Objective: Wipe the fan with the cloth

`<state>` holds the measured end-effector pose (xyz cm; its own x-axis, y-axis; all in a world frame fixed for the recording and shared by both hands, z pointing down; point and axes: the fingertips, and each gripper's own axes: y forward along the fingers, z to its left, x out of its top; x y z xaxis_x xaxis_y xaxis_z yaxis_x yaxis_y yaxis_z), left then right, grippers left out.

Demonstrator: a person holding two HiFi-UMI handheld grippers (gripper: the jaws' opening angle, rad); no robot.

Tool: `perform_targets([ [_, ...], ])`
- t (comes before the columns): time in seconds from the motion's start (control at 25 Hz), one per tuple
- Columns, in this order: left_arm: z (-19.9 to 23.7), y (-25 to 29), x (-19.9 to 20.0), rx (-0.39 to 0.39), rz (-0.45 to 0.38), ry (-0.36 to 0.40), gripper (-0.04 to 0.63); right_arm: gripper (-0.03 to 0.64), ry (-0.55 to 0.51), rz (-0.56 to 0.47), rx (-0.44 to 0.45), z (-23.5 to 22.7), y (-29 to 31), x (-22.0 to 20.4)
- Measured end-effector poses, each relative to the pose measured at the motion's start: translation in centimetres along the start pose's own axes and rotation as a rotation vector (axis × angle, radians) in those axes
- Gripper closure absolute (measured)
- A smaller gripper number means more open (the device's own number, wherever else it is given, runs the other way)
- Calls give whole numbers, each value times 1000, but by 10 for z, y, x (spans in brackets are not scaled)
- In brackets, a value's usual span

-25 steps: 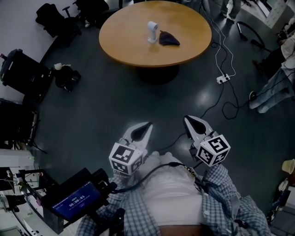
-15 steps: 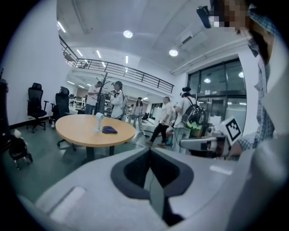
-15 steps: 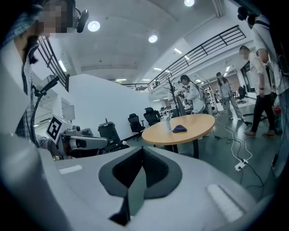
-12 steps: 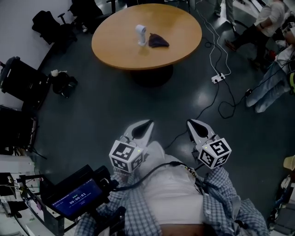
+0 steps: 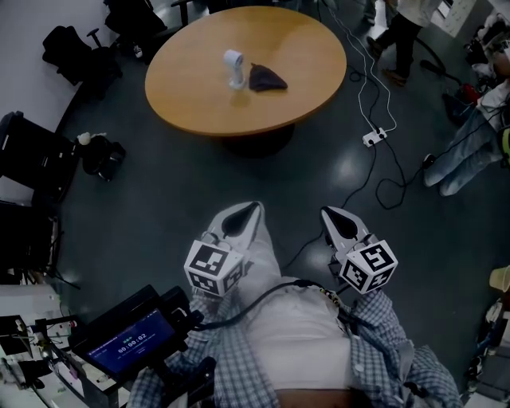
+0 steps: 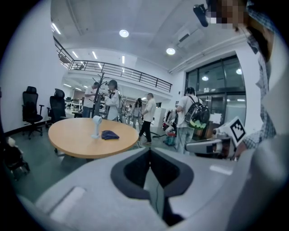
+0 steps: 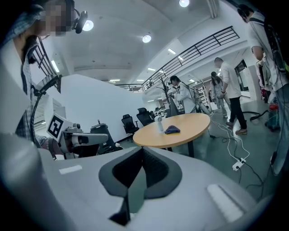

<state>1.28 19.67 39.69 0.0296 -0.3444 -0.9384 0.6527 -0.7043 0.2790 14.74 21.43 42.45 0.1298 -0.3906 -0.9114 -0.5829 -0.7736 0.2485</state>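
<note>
A small white fan (image 5: 233, 68) stands upright on a round wooden table (image 5: 191, 96) far ahead of me, with a dark blue cloth (image 5: 265, 77) bunched just to its right. Both also show in the left gripper view, fan (image 6: 96, 126) and cloth (image 6: 109, 134), and in the right gripper view, fan (image 7: 159, 124) and cloth (image 7: 172, 130). My left gripper (image 5: 253, 209) and right gripper (image 5: 325, 213) are held close to my body, well short of the table. Both are shut with nothing between the jaws.
Cables and a white power strip (image 5: 374, 136) lie on the dark floor right of the table. Black office chairs (image 5: 80, 49) stand at the left, a bag (image 5: 102, 155) beside them. People (image 5: 402, 24) stand at the far right. A screen device (image 5: 131, 343) sits at my lower left.
The table with fan and cloth has slid leftward and slightly lower in the head view as I moved forward. Both grippers stay shut in front of me.
</note>
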Motion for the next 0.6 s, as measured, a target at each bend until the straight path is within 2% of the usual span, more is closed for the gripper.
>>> perform_targets([
  [0.12,22,11,10,1,-18,20,597,614,-18,-23,3,-3,19,8],
  [0.32,99,63,44,-17,-14,33,597,614,-30,-14,14,-27,110,47],
  [0.6,172,119,76,-79,4,33,597,614,-45,7,26,-47,215,98],
])
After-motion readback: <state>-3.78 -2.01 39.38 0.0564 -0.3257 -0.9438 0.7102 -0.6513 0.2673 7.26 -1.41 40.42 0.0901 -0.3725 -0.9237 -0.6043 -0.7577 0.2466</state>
